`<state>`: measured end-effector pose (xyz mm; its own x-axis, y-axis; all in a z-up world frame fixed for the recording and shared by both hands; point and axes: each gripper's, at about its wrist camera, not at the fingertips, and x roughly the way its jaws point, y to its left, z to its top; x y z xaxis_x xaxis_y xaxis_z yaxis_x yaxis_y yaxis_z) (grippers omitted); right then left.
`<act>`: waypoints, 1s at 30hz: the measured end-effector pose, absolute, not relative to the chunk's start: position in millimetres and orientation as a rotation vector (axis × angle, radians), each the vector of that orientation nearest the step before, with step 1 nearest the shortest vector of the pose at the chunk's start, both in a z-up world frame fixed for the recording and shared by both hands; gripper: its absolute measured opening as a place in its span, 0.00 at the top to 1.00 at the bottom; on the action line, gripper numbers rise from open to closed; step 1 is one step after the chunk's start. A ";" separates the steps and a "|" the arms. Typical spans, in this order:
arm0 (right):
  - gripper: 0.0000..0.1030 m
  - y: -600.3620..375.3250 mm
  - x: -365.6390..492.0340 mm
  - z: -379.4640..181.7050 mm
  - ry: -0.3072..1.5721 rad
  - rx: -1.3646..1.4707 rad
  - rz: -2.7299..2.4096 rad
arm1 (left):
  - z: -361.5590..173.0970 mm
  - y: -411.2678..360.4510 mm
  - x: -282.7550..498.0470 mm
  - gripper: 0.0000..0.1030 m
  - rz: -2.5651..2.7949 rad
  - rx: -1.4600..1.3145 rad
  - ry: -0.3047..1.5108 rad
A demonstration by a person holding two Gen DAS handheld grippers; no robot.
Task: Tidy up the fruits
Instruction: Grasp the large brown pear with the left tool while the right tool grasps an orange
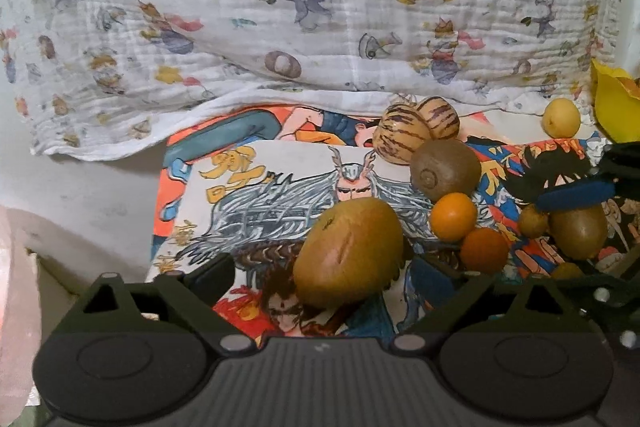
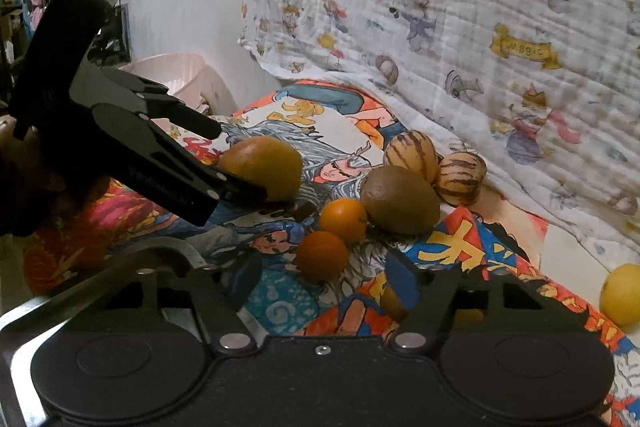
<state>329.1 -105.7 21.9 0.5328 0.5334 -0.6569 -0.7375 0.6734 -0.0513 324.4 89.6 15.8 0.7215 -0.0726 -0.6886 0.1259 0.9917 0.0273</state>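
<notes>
My left fingers point(image 1: 320, 267) stand apart around a large brown-green oval kiwi point(image 1: 348, 251) — it lies between them on the bright comic-print cloth point(image 1: 280, 163), and I cannot tell whether the pads touch it. Just beyond sit two small round oranges point(image 1: 453, 216), touching each other, then a second brown kiwi point(image 1: 445, 169) and two striped tan melon-like fruits point(image 1: 418, 127) against the white cartoon-print blanket point(image 1: 280, 7). My right fingers point(image 2: 324, 285) are spread wide near the oranges — gripping nothing. A round yellow fruit point(image 2: 622, 294) lies well apart at the right, off the cloth's edge.
</notes>
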 end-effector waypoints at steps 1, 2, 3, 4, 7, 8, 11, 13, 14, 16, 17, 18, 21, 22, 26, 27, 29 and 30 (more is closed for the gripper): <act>0.39 -104.4 331.4 20.3 0.659 -0.349 0.776 | 14.8 90.9 326.0 0.10 -0.124 0.065 0.760; 0.42 -102.9 333.6 18.4 0.666 -0.356 0.778 | 13.9 91.8 327.1 0.11 -0.137 0.058 0.761; 0.44 -101.8 335.4 16.7 0.670 -0.361 0.781 | 13.3 92.4 328.1 0.12 -0.150 0.052 0.758; 0.47 -100.8 337.1 15.2 0.675 -0.364 0.783 | 12.8 92.3 328.8 0.14 -0.161 0.047 0.754; 0.50 -98.6 341.4 10.9 0.691 -0.365 0.787 | 11.5 92.3 331.8 0.20 -0.195 0.033 0.752; 0.50 -97.7 342.9 9.4 0.698 -0.365 0.788 | 11.1 92.4 332.8 0.20 -0.202 0.029 0.754; 0.51 -95.9 345.7 6.3 0.711 -0.359 0.792 | 9.6 91.4 335.0 0.27 -0.214 0.025 0.763; 0.52 -94.9 346.8 5.0 0.715 -0.355 0.795 | 8.1 91.8 335.9 0.32 -0.219 0.023 0.769; 0.54 -94.2 347.0 4.6 0.716 -0.354 0.796 | 7.3 92.3 336.2 0.34 -0.221 0.021 0.773; 0.57 -93.2 347.3 3.8 0.716 -0.350 0.799 | 6.6 93.5 336.3 0.36 -0.215 0.021 0.771; 0.58 -92.9 347.5 3.5 0.715 -0.348 0.801 | 6.4 94.8 336.6 0.36 -0.217 0.015 0.769; 0.59 -92.7 347.7 3.3 0.714 -0.347 0.802 | 6.3 95.5 336.8 0.36 -0.217 0.008 0.767; 0.62 -92.4 348.3 2.8 0.714 -0.346 0.802 | 6.0 96.6 337.6 0.36 -0.222 0.008 0.757; 0.63 -92.3 348.4 2.7 0.713 -0.344 0.803 | 5.9 96.6 337.8 0.36 -0.223 0.010 0.753; 0.65 -91.7 351.7 0.9 0.721 -0.332 0.803 | 6.0 97.1 339.7 0.36 -0.226 0.012 0.742; 0.65 -91.7 351.8 0.6 0.722 -0.328 0.803 | 5.8 97.6 340.4 0.36 -0.225 0.006 0.739; 0.65 -91.8 352.2 0.3 0.724 -0.322 0.803 | 5.3 99.9 341.7 0.36 -0.226 -0.011 0.731; 0.65 -91.7 352.2 0.3 0.724 -0.323 0.803 | 5.0 101.0 342.1 0.36 -0.226 -0.020 0.727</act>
<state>352.2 -91.7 0.3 0.4748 0.5379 -0.6965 -0.7480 0.6637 0.0027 342.1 101.0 5.0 0.7237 -0.2120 -0.6568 0.1980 0.9754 -0.0966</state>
